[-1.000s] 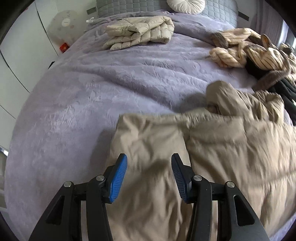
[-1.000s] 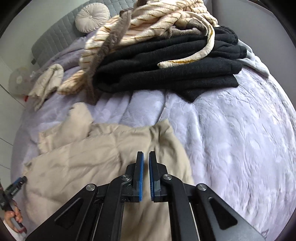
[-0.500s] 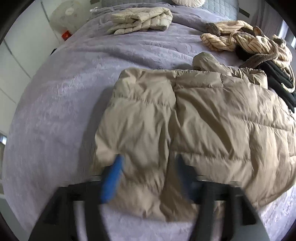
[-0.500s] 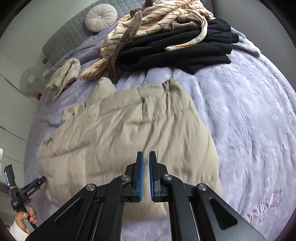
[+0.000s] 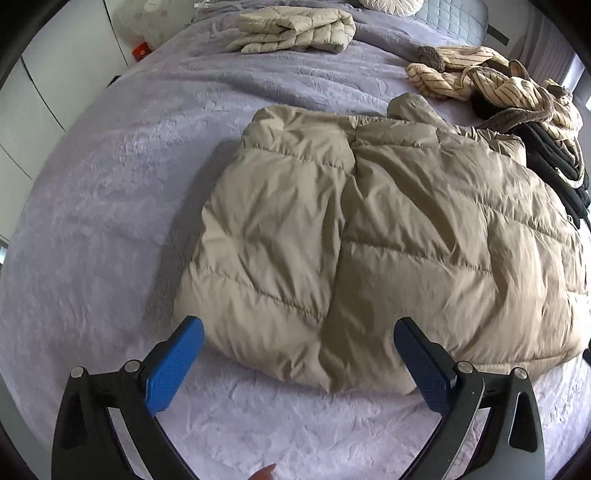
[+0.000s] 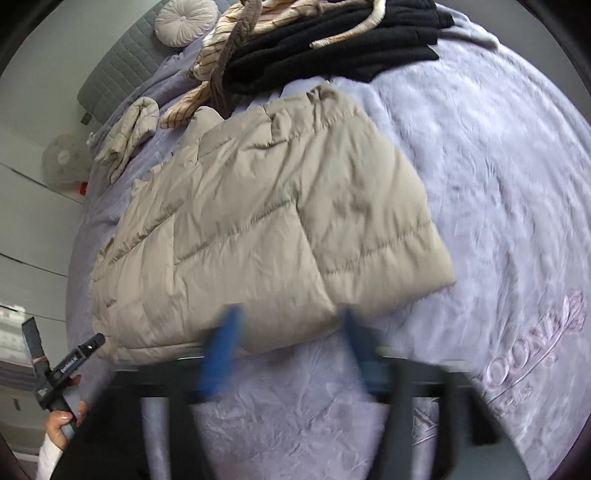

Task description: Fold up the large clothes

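A beige puffer jacket (image 5: 373, 229) lies spread flat on the lilac bed cover (image 5: 110, 206), its hem toward me. My left gripper (image 5: 297, 330) hovers over the hem's left corner, jaws opening wide, pads clear of the fabric. In the right wrist view the same jacket (image 6: 258, 221) fills the middle. My right gripper (image 6: 290, 332) is blurred at the hem, jaws opening, with nothing pressed between the blue pads. A hand holding the left gripper (image 6: 64, 373) shows at the lower left.
A folded beige puffer (image 5: 295, 27) sits at the far end of the bed. A striped cream garment (image 5: 491, 79) and black clothes (image 6: 332, 40) are heaped to the far right. A round cushion (image 6: 184, 20) leans on the grey headboard. A fan (image 6: 61, 162) stands beside the bed.
Both grippers pulled back toward the near edge of the bed, so the whole jacket now shows. The left jaws spread wide and the right jaws, shut before, have come apart.
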Motion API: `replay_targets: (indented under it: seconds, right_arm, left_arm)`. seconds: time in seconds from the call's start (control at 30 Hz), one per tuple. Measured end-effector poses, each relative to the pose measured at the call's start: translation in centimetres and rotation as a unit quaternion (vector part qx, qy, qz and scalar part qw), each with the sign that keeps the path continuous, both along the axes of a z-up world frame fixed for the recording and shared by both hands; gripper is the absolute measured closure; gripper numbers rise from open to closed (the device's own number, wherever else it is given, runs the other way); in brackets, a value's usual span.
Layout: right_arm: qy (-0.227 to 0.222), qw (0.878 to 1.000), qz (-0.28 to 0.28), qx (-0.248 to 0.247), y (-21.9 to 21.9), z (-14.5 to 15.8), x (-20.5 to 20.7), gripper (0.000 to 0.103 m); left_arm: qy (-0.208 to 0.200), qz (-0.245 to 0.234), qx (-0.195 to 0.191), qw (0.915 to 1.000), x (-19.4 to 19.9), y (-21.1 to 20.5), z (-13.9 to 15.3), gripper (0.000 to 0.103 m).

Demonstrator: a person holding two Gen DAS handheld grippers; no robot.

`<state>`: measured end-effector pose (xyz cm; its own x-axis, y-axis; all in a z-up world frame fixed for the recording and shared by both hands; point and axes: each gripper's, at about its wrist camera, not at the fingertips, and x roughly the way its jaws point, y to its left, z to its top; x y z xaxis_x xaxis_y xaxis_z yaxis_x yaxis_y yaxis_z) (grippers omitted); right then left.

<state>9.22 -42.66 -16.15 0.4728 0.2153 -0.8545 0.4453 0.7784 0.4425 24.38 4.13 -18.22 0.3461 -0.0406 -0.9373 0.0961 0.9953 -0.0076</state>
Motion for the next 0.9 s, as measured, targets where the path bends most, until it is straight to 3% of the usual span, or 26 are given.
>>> replay_targets:
  seconds: [0.2, 0.27, 0.33, 0.4, 0.47, 0.7, 0.9]
  right_arm:
    - [0.001, 0.999, -0.011, 0.051, 0.5, -1.4, -0.3, 0.020]
    - [-0.003, 0.997, -0.020, 0.069, 0.5, -1.9, -0.5, 0.012]
    - [-0.006, 0.996, -0.026, 0.091, 0.4, -2.6, -0.6, 0.010]
    - [-0.009, 0.992, -0.033, 0.118, 0.4, -3.3, -0.8, 0.000]
    - [-0.015, 0.990, -0.042, 0.137, 0.4, -3.9, -0.9, 0.000]
    - [-0.012, 0.983, -0.050, 0.178, 0.3, -5.4, -1.0, 0.000]
    - [-0.030, 0.963, -0.078, 0.256, -0.8, -7.2, -1.2, 0.000]
  left_arm:
    - [0.022, 0.003, -0.009, 0.9997, -0.3, 0.3, -1.1, 0.000]
    - [0.025, 0.006, -0.016, 0.9995, -0.5, 0.5, -1.4, 0.000]
    - [0.031, 0.009, -0.032, 0.9990, -0.6, 1.1, -1.7, 0.000]
    - [0.044, 0.017, -0.054, 0.9974, -0.6, 1.7, -2.2, 0.000]
    - [0.055, 0.025, -0.077, 0.9951, -0.6, 2.4, -2.6, 0.000]
    - [0.082, 0.070, -0.193, 0.9751, -0.6, 5.9, -4.2, 0.000]
    - [0.103, 0.106, -0.271, 0.9510, -0.2, 7.9, -6.7, 0.000]
